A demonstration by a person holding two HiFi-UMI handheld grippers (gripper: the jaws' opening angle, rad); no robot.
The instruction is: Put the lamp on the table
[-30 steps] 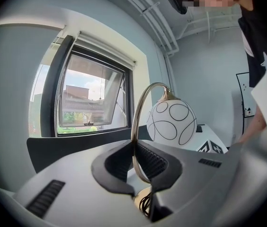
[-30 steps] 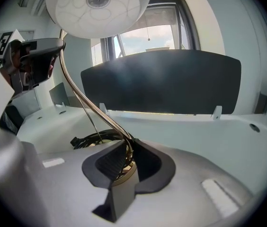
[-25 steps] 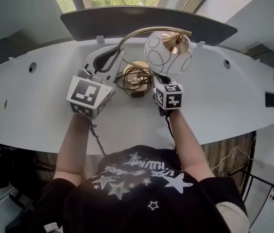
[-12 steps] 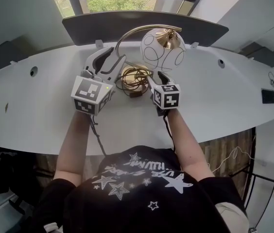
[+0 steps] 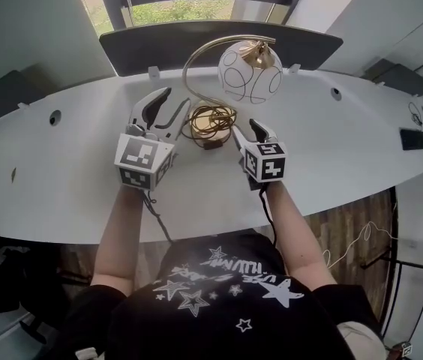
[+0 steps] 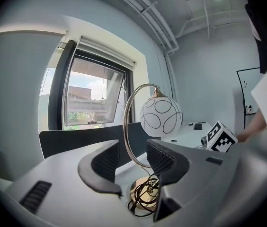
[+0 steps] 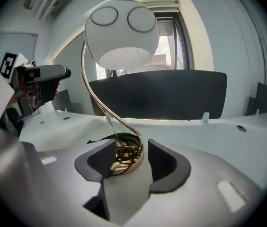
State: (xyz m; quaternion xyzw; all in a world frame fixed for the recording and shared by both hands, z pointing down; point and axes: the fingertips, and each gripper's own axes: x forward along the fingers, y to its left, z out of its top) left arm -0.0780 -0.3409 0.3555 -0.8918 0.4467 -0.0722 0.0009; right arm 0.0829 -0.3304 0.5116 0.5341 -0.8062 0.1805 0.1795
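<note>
The lamp stands on its own on the white table (image 5: pixel 346 148): a white globe shade (image 5: pixel 250 71) with dark ring lines, a curved brass arm, and a round brass base (image 5: pixel 210 118) with the cord coiled on it. My left gripper (image 5: pixel 177 97) is just left of the base, its jaws opening. The brass arm (image 6: pixel 126 126) shows in the gap beyond the pads, untouched. My right gripper (image 5: pixel 244 126) is just right of the base, jaws also opening. The base (image 7: pixel 126 157) lies past its tips, free of both pads.
A dark panel (image 5: pixel 219 40) runs along the table's back edge below a window (image 5: pixel 181 10). A small black device (image 5: pixel 411 139) lies at the far right. The table has round cable holes (image 5: pixel 55 116) and a curved front edge near the person.
Both grippers have opened and drawn back a little from the lamp. The lamp has settled upright on the table and stands free.
</note>
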